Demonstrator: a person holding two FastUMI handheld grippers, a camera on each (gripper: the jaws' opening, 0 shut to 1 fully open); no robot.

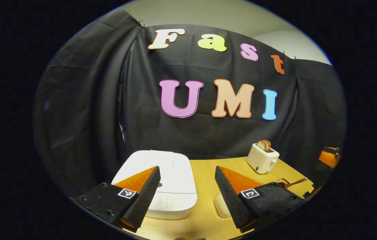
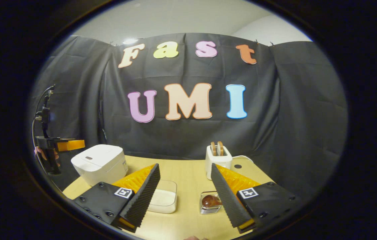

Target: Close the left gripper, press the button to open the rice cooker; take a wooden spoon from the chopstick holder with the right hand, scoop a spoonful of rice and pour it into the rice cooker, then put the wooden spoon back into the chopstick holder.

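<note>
Left tool point(image 1: 187, 186) hovering wide open above the closed rice cooker point(image 1: 171, 176), right tool point(image 2: 185, 186) gaping empty over the desk point(image 2: 188, 173), wooden spoon point(image 2: 211, 201) sitting in its holder.

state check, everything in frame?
Rice cooker: lid shut.
Left gripper: open, holding nothing, above the cooker's front.
Right gripper: open, holding nothing.
Toaster: two slices standing up out of the slots.
Rice box: no lid on, rice inside.
Spoon: in its holder.
</note>
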